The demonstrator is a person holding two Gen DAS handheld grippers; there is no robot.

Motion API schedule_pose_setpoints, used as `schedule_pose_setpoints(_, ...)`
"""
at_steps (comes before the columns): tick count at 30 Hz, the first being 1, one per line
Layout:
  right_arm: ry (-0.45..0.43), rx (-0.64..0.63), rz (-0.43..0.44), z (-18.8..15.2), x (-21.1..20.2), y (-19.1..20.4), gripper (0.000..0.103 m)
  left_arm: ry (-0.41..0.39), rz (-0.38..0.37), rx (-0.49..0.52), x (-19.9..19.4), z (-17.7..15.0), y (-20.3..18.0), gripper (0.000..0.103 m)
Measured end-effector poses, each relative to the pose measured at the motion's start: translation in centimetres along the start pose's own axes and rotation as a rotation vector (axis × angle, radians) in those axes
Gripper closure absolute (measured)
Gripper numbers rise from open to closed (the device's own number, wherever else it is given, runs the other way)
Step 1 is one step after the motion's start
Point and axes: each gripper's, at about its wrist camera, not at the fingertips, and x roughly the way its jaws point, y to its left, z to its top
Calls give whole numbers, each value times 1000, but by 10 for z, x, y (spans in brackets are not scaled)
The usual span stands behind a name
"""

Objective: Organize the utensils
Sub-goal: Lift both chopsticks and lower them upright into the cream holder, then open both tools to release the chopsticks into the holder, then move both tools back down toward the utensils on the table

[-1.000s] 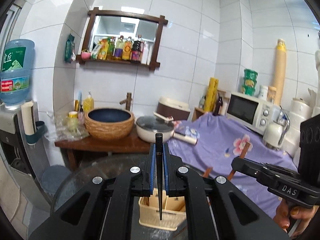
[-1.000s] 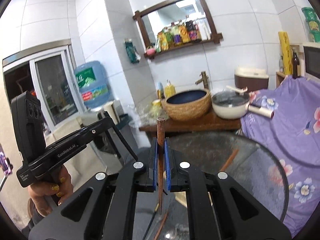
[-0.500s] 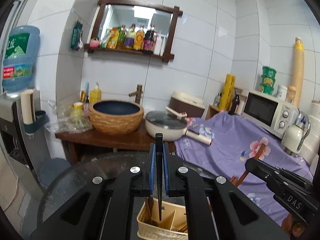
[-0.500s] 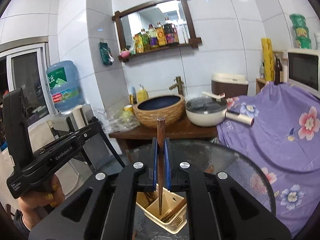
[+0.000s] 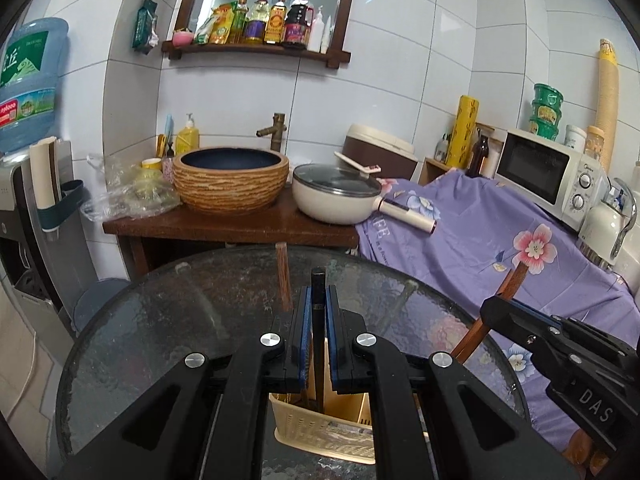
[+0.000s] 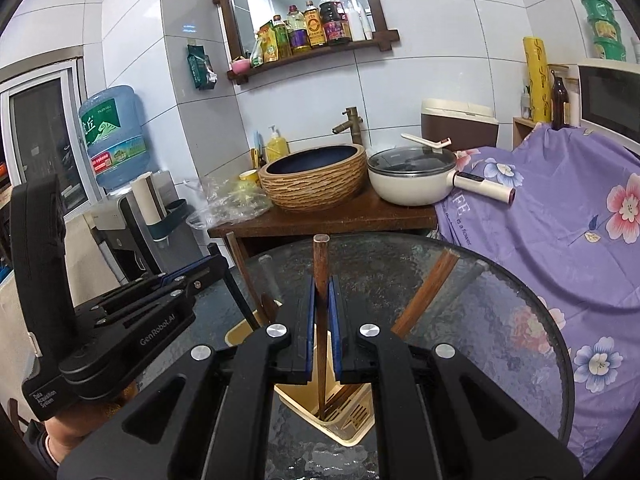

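Both chopsticks lowered into holder [image 6: 344, 416]; fingers [image 5: 306, 336] clamped shut.

Left gripper [image 5: 319, 300] points forward and slightly down, jaws clamped tight on a thin dark stick held upright between the blue pads [image 5: 305, 320]. Right gripper [image 6: 322, 292] same pose, jaws pinched on a thin brown stick, also upright. Seen from the right wrist, the left gripper sits low at left with the person's hand [image 6: 80, 420] wrapped under its handle. Seen from the left wrist, the right gripper sits at lower right, fingers [image 5: 580, 450] of the holding hand just visible beneath.
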Motion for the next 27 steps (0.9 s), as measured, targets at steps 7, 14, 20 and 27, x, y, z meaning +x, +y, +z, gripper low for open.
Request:
schedule_pose_setpoints(7,-10,7,-9,0,0,-4,95,-4,14,12,3,-7,-2,96)
schedule_pose_setpoints(14,-73,-15,-19,-11,-21,-1,47,-38,1,-18,-15,-10,7,38)
schedule_pose_setpoints(20,-59,-18,-6,-35,-39,3,47,-46,38,-25,-34,-31,28,9)
schedule_pose_setpoints(27,95,-39,11,-88,-32,16,47,48,116,-6,-40,-75,56,8)
